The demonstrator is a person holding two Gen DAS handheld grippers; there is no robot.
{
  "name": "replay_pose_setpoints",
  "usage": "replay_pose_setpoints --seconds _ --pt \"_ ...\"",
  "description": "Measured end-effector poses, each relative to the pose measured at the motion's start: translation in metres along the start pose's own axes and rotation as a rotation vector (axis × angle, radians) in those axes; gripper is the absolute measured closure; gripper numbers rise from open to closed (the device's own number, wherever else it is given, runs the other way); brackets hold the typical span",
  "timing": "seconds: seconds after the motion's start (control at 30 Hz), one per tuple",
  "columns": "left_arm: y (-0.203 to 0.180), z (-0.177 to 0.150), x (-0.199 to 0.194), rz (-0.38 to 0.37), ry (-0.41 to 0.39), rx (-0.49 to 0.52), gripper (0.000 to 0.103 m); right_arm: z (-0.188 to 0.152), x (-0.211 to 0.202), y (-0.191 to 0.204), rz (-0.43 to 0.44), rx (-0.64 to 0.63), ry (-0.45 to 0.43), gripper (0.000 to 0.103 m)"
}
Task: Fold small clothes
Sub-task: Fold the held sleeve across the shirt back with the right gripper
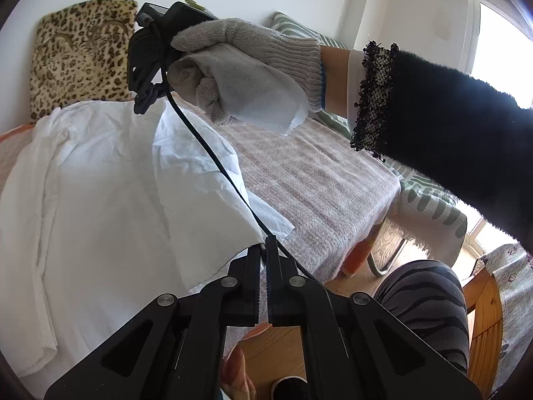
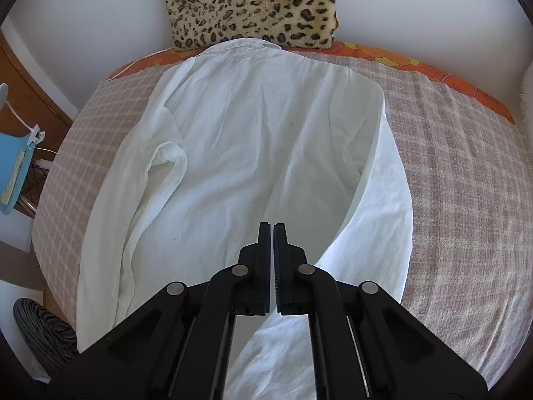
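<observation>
White shirt (image 2: 253, 153) covers checked blanket (image 2: 466, 180); leopard cushion (image 2: 253, 6) behind.

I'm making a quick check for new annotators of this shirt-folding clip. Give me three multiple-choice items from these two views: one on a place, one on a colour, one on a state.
1. Where does the leopard-print cushion stand?
A. On the floor
B. Against the wall, beyond the shirt's collar
C. On top of the shirt

2. What colour is the shirt?
A. White
B. Blue
C. Black

3. How does the right gripper stand?
A. Wide open over the shirt
B. Clamped on the cushion
C. Shut, with nothing between its jaws

Answers:
1 B: it leans on the white wall just past the collar.
2 A: the cloth spread on the checked blanket is plain white.
3 C: in the right wrist view the fingers meet and no cloth shows between them.
</observation>
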State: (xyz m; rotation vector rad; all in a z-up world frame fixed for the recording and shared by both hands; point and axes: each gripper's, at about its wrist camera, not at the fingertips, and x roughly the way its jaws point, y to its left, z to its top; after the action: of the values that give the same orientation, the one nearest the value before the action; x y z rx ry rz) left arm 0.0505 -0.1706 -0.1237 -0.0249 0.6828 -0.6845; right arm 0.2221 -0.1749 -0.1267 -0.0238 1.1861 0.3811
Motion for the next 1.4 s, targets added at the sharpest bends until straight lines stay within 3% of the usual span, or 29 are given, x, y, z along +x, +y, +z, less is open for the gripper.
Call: replay_pose_setpoints --seconds 0.07,0.13,0.2,0.27,0.4,0.53,0.77,0.8,0.9,1.0,1.1,1.17,1.2,1.23,1.27,1.4 --pt "0.003 -0.003 -0.004 0.001 0.019 0.008 0.099 0.001 -0.001 -0.001 0.003 0.007 -0.001 0.099" --pt "0.006 -0.007 -0.009 -0.002 0.044 0.000 0.089 0.007 -0.008 -0.011 -0.026 0.037 -0.025 0.093" --pt "0.008 -0.015 -0.016 -0.008 0.075 -0.014 0.074 0.012 -0.015 -0.025 -0.078 0.067 -0.057 0.078" --pt "0.013 -0.021 -0.029 -0.027 0.061 -0.046 0.070 0.016 -0.020 -0.042 -0.134 0.097 -0.080 0.058" --pt "0.036 -0.017 -0.033 -0.012 0.041 -0.147 0.069 0.024 -0.012 -0.071 -0.192 0.150 -0.066 0.058" --pt "0.059 -0.005 -0.006 -0.013 0.083 -0.258 0.069 0.032 0.003 -0.086 -0.214 0.171 -0.047 0.058" --pt "0.054 -0.005 0.032 0.049 0.171 -0.221 0.070 0.048 0.025 -0.085 -0.240 0.139 -0.033 0.058" --pt "0.053 -0.006 0.034 0.053 0.169 -0.218 0.072 0.051 0.029 -0.084 -0.247 0.134 -0.030 0.058" --pt "0.055 -0.009 0.035 0.048 0.152 -0.224 0.093 0.059 0.040 -0.083 -0.244 0.134 -0.023 0.058" --pt "0.057 -0.010 0.035 0.033 0.138 -0.228 0.098 0.066 0.050 -0.084 -0.244 0.144 -0.013 0.059" --pt "0.058 -0.007 0.032 0.024 0.126 -0.212 0.100 0.072 0.055 -0.087 -0.190 0.178 -0.008 0.059" --pt "0.058 -0.006 0.031 0.017 0.120 -0.211 0.101 0.075 0.061 -0.086 -0.222 0.165 -0.001 0.059" --pt "0.059 -0.006 0.030 0.013 0.113 -0.213 0.101 0.077 0.065 -0.085 -0.251 0.152 0.009 0.064" --pt "0.059 -0.006 0.028 0.009 0.107 -0.214 0.101 0.077 0.069 -0.084 -0.272 0.144 0.022 0.091" --pt "0.060 -0.005 0.027 0.006 0.103 -0.215 0.102 0.077 0.072 -0.084 -0.278 0.144 0.043 0.099" --pt "0.062 -0.005 0.015 -0.003 0.079 -0.217 0.102 0.081 0.065 -0.076 -0.288 0.124 0.017 0.099"
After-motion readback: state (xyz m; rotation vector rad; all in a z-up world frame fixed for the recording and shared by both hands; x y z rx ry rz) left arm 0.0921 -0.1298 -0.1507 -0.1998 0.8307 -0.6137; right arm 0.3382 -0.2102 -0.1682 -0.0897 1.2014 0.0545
